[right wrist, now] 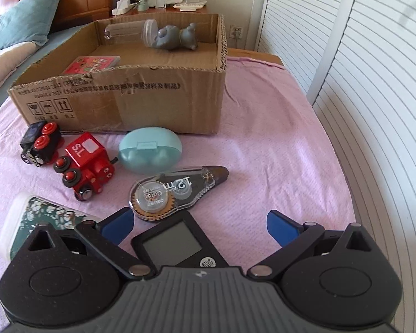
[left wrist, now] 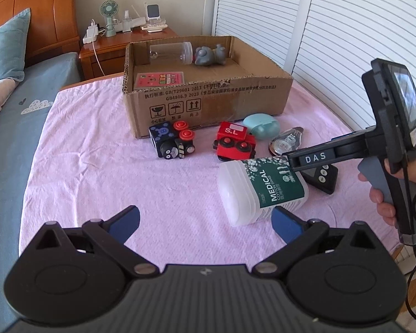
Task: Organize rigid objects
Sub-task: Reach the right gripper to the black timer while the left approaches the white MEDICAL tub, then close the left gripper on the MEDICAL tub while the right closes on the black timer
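An open cardboard box (left wrist: 208, 97) (right wrist: 141, 94) stands at the back of the pink cloth. It holds a clear jar (left wrist: 170, 52), a grey toy animal (left wrist: 209, 55) and a pink card pack (left wrist: 159, 79). In front of it lie a black toy train (left wrist: 172, 141), a red toy train (left wrist: 234, 143), a teal case (right wrist: 149, 154), a tape dispenser (right wrist: 177, 191), a cotton swab tub (left wrist: 260, 191) and a black timer (right wrist: 174, 245). My left gripper (left wrist: 206, 222) is open, its right pad beside the tub. My right gripper (right wrist: 199, 227) is open above the timer.
A bed with a blue sheet (left wrist: 16, 127) and a teal pillow (left wrist: 5, 47) runs along the left. A wooden nightstand (left wrist: 111, 47) with a small fan stands behind the box. White louvred doors (left wrist: 346, 41) close off the right. A hand (left wrist: 385, 202) holds the right gripper's handle.
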### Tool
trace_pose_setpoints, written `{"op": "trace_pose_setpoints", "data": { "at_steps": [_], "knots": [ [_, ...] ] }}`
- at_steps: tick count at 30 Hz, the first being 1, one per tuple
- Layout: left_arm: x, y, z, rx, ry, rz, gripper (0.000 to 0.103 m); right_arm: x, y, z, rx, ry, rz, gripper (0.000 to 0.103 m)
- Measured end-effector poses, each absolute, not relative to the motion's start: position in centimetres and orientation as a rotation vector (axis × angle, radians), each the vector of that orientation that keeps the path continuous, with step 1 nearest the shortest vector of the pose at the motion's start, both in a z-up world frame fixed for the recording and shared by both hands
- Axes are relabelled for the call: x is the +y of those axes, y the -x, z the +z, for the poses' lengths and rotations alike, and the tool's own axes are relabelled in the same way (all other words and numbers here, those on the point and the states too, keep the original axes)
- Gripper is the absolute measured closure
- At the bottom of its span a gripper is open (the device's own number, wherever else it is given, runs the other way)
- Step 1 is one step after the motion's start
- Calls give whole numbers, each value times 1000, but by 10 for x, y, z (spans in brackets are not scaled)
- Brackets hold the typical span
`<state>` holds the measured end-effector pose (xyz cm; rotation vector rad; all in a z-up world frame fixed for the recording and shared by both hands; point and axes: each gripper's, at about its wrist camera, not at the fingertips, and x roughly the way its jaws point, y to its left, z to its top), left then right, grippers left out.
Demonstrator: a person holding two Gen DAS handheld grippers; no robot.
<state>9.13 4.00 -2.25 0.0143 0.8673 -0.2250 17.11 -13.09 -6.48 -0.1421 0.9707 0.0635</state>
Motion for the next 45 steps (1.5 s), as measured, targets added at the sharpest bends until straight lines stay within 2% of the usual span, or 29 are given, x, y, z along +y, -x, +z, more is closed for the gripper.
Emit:
{"op": "trace_pose_setpoints", "data": {
  "at_steps": [18, 35, 45],
  "knots": [
    [12, -96, -22, 886, -42, -293, 2, -169, -128, -64, 998, 168, 31, 0],
    [-42, -145, -48, 961, -60, -275, 2, -190, -101, -68, 923, 157, 168, 0],
    [-12, -146, -65, 1016, -11, -185, 1, -191, -100, -68, 910, 163, 182, 0]
  ]
}}
